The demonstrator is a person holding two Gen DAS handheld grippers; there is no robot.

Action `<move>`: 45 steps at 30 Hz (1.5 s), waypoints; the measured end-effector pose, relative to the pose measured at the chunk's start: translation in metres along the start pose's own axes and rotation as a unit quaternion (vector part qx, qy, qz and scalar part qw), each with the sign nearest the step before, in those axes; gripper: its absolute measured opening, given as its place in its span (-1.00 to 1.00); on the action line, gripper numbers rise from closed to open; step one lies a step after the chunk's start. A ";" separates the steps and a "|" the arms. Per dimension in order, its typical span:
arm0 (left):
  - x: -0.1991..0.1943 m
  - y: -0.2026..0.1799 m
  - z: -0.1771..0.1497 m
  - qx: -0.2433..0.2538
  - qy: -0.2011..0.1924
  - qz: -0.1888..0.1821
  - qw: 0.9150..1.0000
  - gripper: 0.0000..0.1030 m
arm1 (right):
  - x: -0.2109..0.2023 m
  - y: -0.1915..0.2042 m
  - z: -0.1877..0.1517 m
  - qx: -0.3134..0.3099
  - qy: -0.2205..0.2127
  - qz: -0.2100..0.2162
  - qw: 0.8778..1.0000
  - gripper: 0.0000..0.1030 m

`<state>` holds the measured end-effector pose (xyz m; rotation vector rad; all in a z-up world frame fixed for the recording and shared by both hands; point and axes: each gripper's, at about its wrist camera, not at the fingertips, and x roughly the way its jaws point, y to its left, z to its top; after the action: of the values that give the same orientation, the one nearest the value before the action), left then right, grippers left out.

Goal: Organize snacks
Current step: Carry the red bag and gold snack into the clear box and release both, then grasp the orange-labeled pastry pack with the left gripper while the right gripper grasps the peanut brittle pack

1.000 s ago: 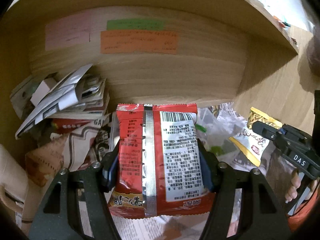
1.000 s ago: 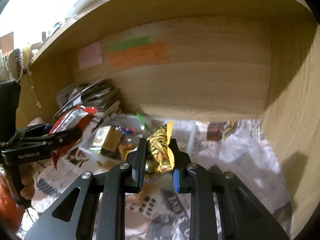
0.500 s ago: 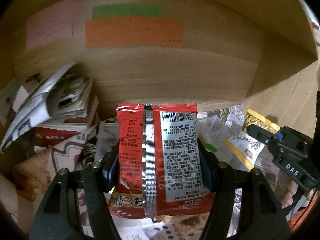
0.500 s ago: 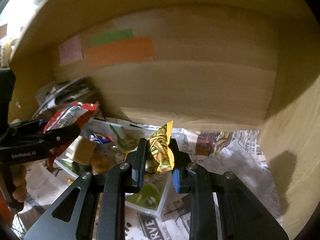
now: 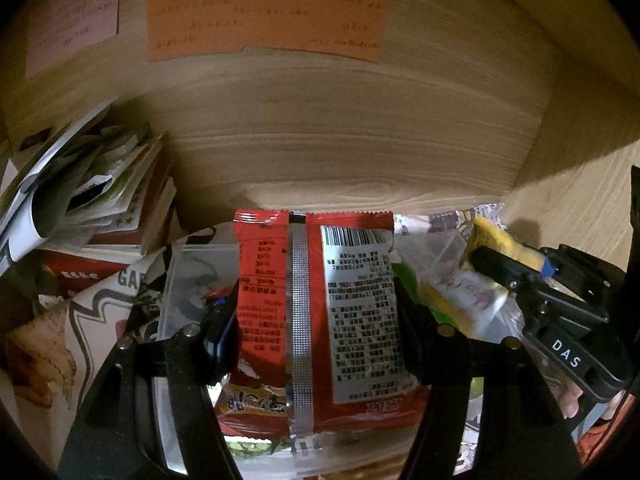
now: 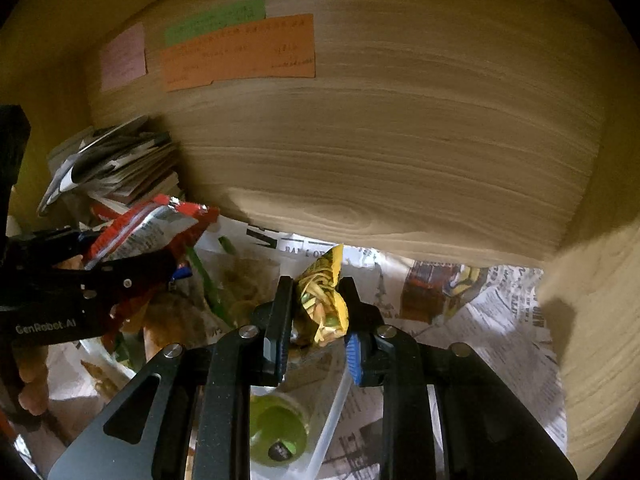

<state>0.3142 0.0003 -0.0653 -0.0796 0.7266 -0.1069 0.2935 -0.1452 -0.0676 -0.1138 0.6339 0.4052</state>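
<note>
red packet [image 5: 316, 312]: clamped in left tongs [image 5: 316, 336], barcode side to camera, over clear plastic tub [image 5: 192, 280]
yellow packet [image 6: 324, 300]: pinched tight in right tongs [image 6: 318, 324], above the tub's edge [image 6: 332, 412]
green-lidded cup [image 6: 278, 428]: inside tub
surroundings: newspaper [image 6: 500, 320] lining wooden shelf [image 6: 400, 152], paper stack [image 5: 92, 192] at left, orange note [image 5: 264, 24] on back wall
</note>
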 end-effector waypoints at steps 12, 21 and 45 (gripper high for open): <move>-0.036 -0.006 -0.008 0.009 -0.022 -0.018 1.000 0.39 | -0.019 0.009 0.000 -0.001 -0.019 -0.003 1.000 0.01; -0.091 -0.001 -0.030 0.020 -0.062 -0.016 0.998 0.72 | -0.061 0.028 -0.013 -0.006 -0.047 0.029 0.998 0.28; -0.087 0.054 -0.123 0.002 0.009 0.020 1.000 0.83 | -0.003 0.093 -0.097 0.015 0.112 0.074 0.991 0.65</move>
<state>0.1711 0.0605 -0.1052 -0.0602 0.7456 -0.0706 0.1999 -0.0830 -0.1421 -0.0838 0.8727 0.5297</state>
